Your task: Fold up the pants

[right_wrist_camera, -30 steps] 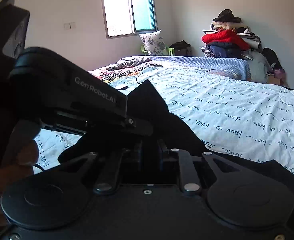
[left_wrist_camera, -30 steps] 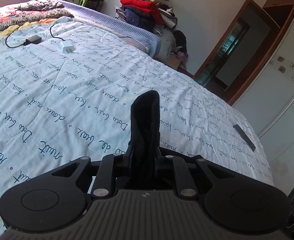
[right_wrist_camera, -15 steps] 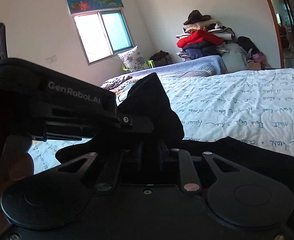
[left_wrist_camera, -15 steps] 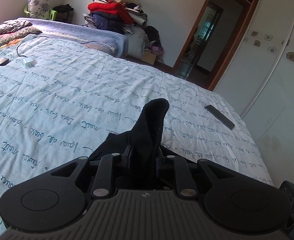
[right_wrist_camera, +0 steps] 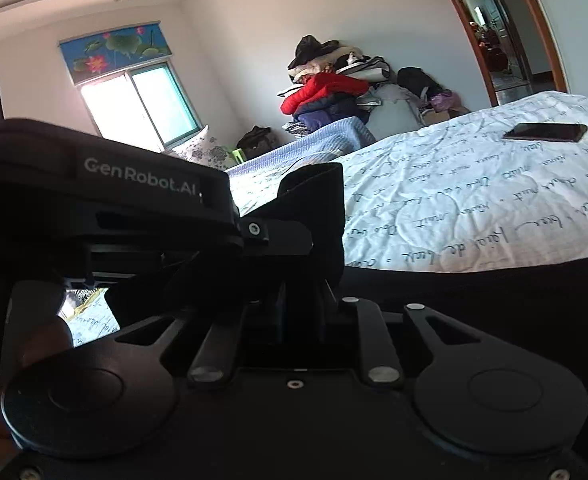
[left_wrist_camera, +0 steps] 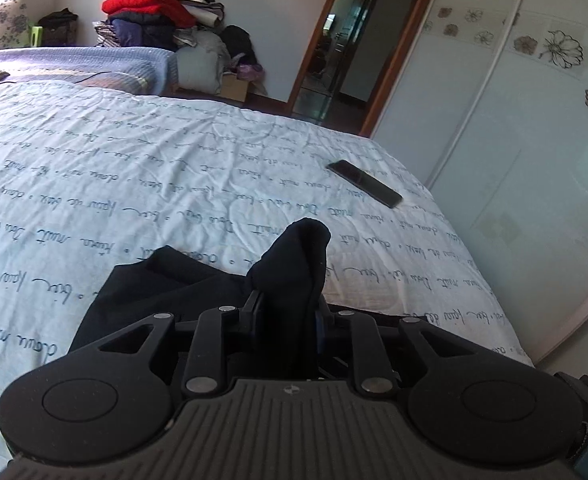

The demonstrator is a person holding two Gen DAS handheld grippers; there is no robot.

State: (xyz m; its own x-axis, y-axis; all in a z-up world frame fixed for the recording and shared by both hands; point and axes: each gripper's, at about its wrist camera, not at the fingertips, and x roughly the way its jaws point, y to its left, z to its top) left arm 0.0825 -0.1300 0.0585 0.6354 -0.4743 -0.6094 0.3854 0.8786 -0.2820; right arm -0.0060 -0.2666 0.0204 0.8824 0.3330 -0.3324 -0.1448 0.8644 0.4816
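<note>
Left wrist: left gripper (left_wrist_camera: 288,312) angled downward, jaws opening around pants (left_wrist_camera: 294,256).

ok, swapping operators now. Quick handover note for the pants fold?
Left gripper: jaws opening, a bunch of the black pants between them.
Right gripper: shut on another bunch of the pants.
Pants: part lying on the bedspread, part lifted in both grippers. A phone lies further along the bed.
Done: cloth gathered and carried.
Left: lay it flat, finish the fold.
</note>
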